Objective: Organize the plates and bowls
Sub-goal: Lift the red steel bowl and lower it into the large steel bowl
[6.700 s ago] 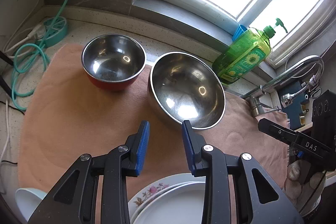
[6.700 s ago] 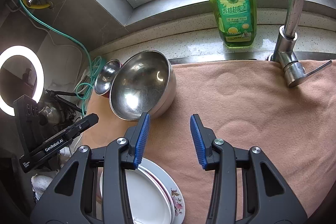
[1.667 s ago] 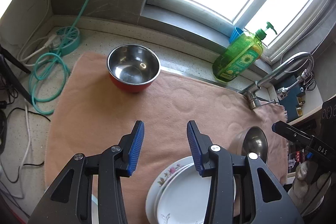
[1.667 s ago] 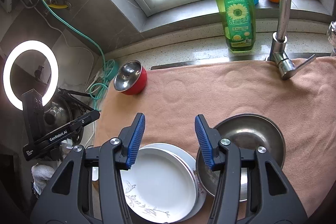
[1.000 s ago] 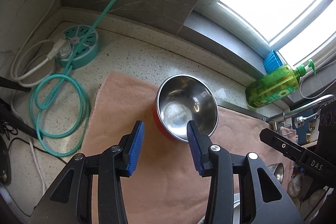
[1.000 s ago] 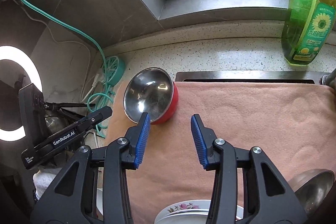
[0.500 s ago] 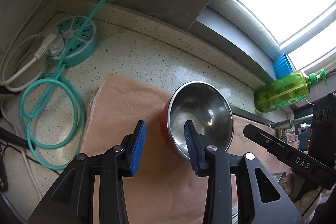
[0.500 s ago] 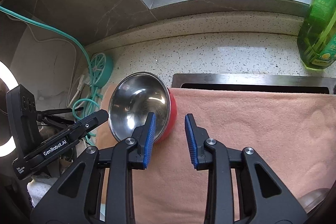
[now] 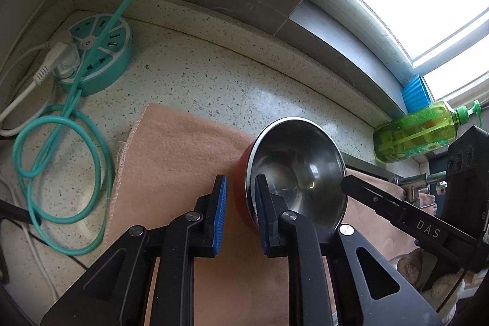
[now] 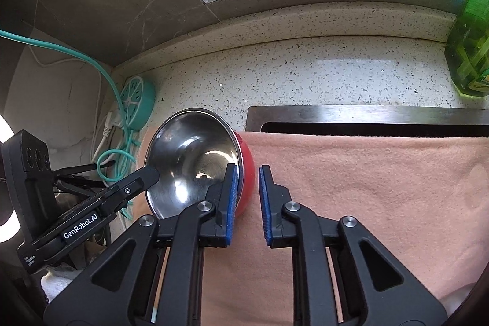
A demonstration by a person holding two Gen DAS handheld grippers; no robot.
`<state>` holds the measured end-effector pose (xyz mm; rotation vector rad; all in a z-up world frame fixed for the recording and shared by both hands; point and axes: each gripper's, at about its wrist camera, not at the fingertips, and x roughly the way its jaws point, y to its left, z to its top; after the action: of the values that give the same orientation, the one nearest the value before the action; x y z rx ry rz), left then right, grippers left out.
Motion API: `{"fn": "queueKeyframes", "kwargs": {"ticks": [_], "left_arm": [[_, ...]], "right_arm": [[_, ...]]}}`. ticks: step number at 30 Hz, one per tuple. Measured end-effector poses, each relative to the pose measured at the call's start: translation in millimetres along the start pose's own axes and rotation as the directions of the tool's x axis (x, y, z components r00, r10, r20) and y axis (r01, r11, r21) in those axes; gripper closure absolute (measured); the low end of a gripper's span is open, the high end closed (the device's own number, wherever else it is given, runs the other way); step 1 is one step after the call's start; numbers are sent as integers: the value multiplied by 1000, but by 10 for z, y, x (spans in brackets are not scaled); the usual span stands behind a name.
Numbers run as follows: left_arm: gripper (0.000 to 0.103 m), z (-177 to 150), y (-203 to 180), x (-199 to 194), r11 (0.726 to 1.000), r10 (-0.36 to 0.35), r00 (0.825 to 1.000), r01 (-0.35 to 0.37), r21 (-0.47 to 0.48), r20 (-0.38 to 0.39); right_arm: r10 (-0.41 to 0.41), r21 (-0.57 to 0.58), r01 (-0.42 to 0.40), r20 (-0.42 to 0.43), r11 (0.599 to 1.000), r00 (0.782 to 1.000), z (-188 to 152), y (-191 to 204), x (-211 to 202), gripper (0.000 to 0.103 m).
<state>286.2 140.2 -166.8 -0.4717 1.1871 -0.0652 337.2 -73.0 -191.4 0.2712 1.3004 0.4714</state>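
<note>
A red bowl (image 9: 296, 161) with a shiny steel inside sits on the left end of a pink towel (image 9: 171, 158). My left gripper (image 9: 240, 185) straddles its near-left rim, one pad outside on the red wall and one inside. Its jaws are closing and pinch the wall. In the right wrist view the same bowl (image 10: 189, 148) has my right gripper (image 10: 247, 173) over its right rim, left pad inside and right pad against the red outside. Those jaws are closing on the wall too. Each view also shows the other gripper's black body reaching the bowl's far side.
A teal round power strip (image 9: 94, 51) and looped teal cable (image 9: 61, 142) lie on the speckled counter left of the towel. A green soap bottle (image 10: 470, 51) stands by the window ledge. The steel sink edge (image 10: 366, 118) runs behind the towel (image 10: 366, 173). A tap (image 9: 409, 182) shows at far right.
Both grippers came down and forward onto the red bowl's rim from opposite sides. Their jaws narrowed from wide apart to pinching the bowl's wall.
</note>
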Motion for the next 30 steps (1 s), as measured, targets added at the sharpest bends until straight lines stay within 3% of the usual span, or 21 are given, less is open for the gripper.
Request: {"fn": "queueKeyframes", "kwargs": {"ticks": [4, 13, 21, 30], "left_arm": [[94, -31, -46, 26, 1000, 5, 1000, -5, 27, -2], [94, -85, -48, -59, 1000, -3, 1000, 3, 24, 12], [94, -255, -281, -335, 998, -23, 999, 21, 59, 42], [94, -680, -784, -654, 990, -63, 995, 52, 128, 84]], "right_arm": [[3, -13, -3, -11, 1000, 1000, -28, 38, 35, 96], [22, -24, -22, -2, 999, 1000, -129, 110, -156, 96], [49, -28, -48, 17, 998, 999, -286, 64, -558, 96], [75, -41, -73, 51, 996, 996, -612, -154, -1191, 96]]}}
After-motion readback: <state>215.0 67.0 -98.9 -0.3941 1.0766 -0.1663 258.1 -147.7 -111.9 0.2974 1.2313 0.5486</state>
